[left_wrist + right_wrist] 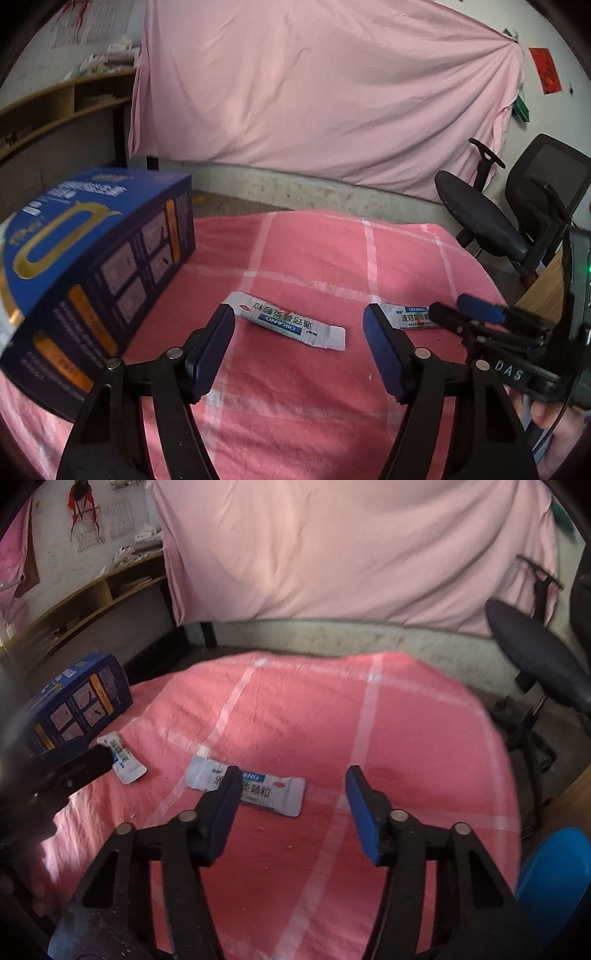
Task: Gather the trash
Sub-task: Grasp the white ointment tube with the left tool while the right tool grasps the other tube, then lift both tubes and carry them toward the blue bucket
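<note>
Lying flat on the pink checked cloth (295, 387) that covers the counter are two empty medicine sachets. The first sachet (291, 325) sits at 12 o'clock from the left gripper (299, 350), just beyond its fingertips; that gripper's jaws are spread wide and hold nothing. The second sachet (251, 792) lies at 11 o'clock from the right gripper (288, 808), partly hidden behind its left finger (221, 812); this gripper too is wide open and empty. In the left wrist view the right gripper reaches in from 3 o'clock, its tips over the second sachet's right end. A blue carton (88, 280) stands on the cloth at 9 o'clock of the left gripper, close beside it and apart from the first sachet; whether it is open, or what is inside, I cannot tell. A pink sheet (314, 92) hangs on the wall at 12 o'clock, a black office chair (517, 214) stands at 2 o'clock off the counter, and wooden shelves (85, 594) run along at 10 o'clock.
</note>
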`<state>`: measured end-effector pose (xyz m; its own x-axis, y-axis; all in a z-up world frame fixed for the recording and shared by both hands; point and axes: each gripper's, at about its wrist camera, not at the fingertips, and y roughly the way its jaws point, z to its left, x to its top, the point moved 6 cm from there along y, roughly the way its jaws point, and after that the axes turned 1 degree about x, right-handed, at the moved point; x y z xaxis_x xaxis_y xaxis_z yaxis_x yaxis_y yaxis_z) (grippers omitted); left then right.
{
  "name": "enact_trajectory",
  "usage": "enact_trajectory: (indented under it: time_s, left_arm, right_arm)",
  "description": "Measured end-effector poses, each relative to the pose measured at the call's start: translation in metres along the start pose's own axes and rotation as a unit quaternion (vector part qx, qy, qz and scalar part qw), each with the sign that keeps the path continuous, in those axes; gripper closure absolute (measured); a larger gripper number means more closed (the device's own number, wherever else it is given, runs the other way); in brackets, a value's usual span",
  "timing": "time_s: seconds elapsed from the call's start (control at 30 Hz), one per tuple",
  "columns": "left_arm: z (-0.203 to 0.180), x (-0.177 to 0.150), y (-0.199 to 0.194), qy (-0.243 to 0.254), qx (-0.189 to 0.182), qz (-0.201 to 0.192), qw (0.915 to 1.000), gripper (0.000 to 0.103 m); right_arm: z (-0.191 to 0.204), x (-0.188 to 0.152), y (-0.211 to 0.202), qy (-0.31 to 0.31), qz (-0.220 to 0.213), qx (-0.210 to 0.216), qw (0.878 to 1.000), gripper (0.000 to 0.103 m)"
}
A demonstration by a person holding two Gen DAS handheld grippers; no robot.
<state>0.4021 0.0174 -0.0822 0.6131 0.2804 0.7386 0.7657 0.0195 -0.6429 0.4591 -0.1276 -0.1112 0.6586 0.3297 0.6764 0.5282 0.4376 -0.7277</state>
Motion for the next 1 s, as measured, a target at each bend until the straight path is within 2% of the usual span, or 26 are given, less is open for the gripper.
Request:
enact_trajectory:
  time_s: [0.27, 0.5, 0.63, 0.73, 0.9, 1.0]
  left_arm:
    - [0.003, 0.001, 0.015, -0.01, 0.012, 0.029, 0.9995, 0.05]
    - [0.008, 0.0, 0.014, -0.004, 0.029, 0.035, 0.999, 0.081]
    - [0.004, -0.004, 0.013, 0.004, 0.029, 0.035, 0.999, 0.09]
    - [0.002, -0.009, 0.008, 0.014, 0.022, 0.037, 0.999, 0.096]
    - [0.002, -0.018, -0.001, 0.034, 0.014, 0.04, 0.9985, 0.1]
    - [0.006, -0.018, -0.002, 0.026, 0.009, 0.043, 0.9987, 0.1]
  right_arm:
    - [0.005, -0.004, 0.006, -0.003, 0.022, 0.037, 0.999, 0.04]
    - [0.018, -0.008, 0.008, -0.032, 0.034, 0.029, 0.998, 0.065]
    - [0.023, -0.01, 0.008, -0.044, 0.037, 0.032, 0.998, 0.081]
    - [0.025, -0.012, 0.007, -0.042, 0.037, 0.038, 0.998, 0.086]
    - [0.026, -0.013, 0.0, -0.039, 0.03, 0.044, 0.998, 0.084]
    - [0.024, -0.009, 0.0, -0.041, 0.026, 0.039, 0.998, 0.074]
